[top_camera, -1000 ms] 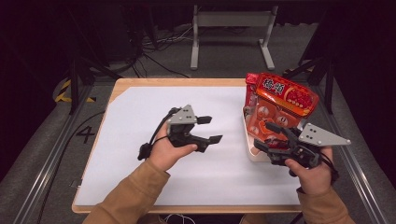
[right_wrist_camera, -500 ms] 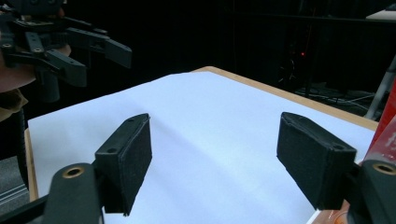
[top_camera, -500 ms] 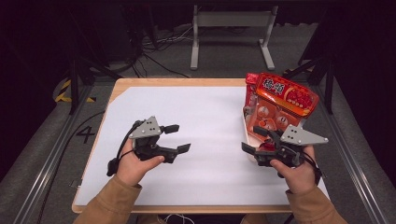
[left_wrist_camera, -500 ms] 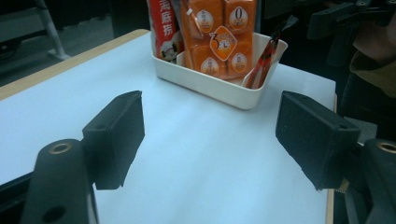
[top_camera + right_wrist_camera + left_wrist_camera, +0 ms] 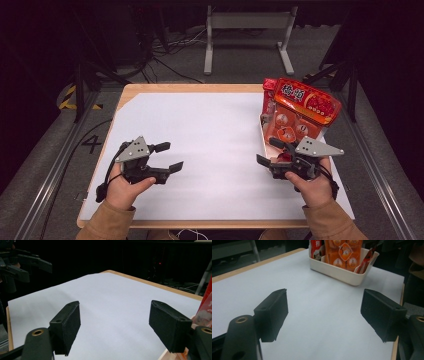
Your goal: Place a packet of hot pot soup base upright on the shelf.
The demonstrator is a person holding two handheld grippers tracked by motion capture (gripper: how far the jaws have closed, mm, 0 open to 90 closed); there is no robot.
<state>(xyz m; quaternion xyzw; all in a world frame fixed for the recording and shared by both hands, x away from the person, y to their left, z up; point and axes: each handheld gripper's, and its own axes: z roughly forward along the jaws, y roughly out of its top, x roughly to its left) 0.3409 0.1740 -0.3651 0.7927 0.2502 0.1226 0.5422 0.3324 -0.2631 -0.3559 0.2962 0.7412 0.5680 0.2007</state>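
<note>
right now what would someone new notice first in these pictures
The bright red and orange snack packets stand out, upright in a white bin at the right edge of the white table. Next come the two black tools near the front edge: the left hand-held gripper and the right hand-held gripper, both with jaws open and nothing between them. The surroundings are dark.

Two handheld grippers are over the table, the left gripper (image 5: 169,156) at lower left and the right gripper (image 5: 268,151) at lower right. At the right edge sits one white bin (image 5: 342,272) holding three snack packets (image 5: 304,107).
</note>
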